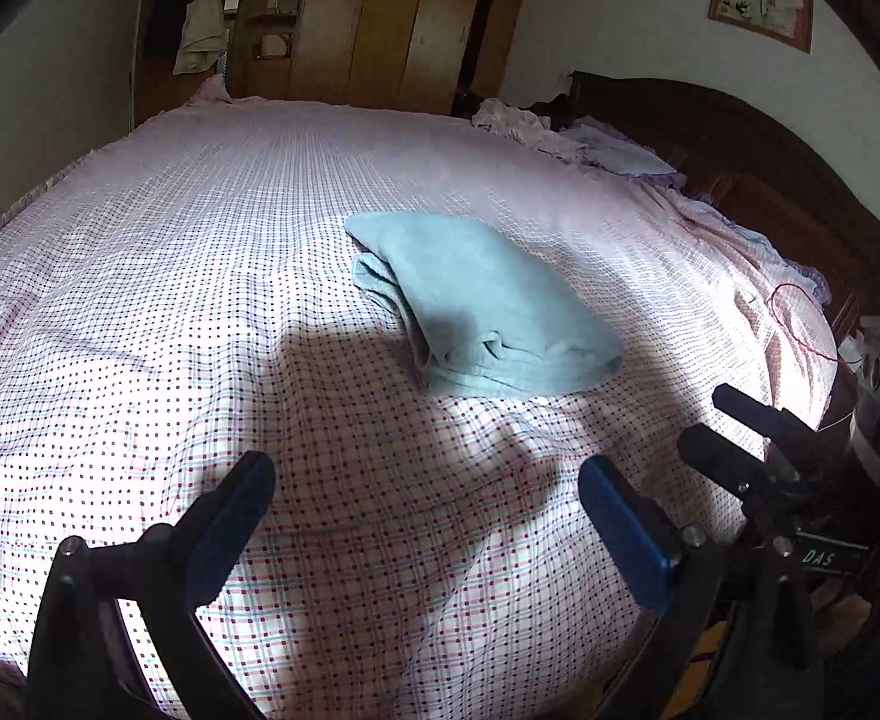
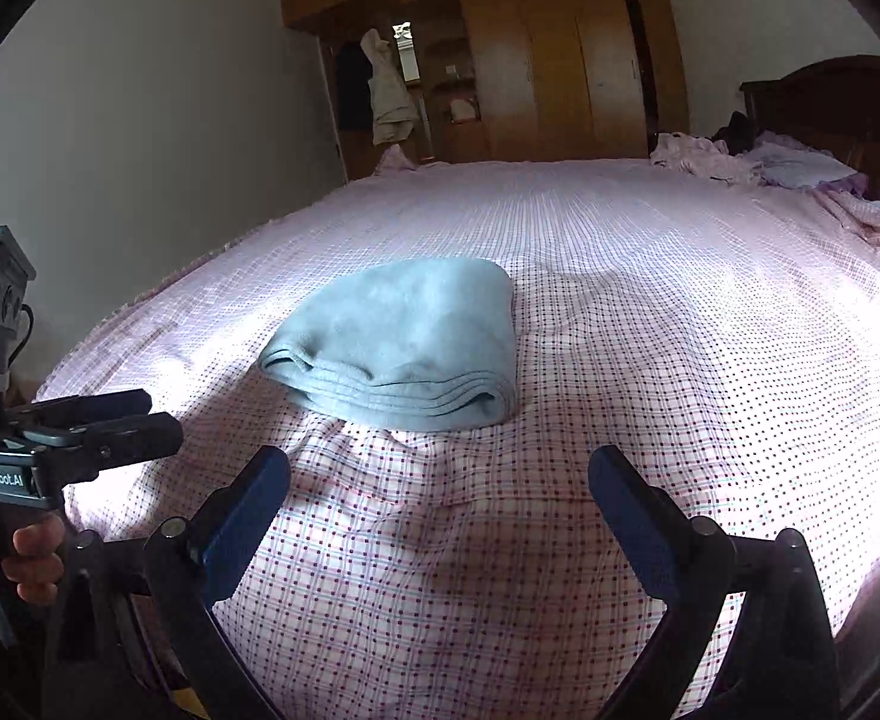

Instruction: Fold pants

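Pants (image 2: pixel 401 342), pale blue and already doubled into a thick bundle, lie on the checked bedspread (image 2: pixel 679 312) ahead of both my tools, well clear of either. From my right gripper (image 2: pixel 440 504) they sit straight ahead and a little left, the stacked edges facing me. From my left gripper (image 1: pixel 428 510) they lie ahead and to the right, long axis running diagonally away and leftward. Both grippers are spread wide and hold nothing. I judge the right one nearer.
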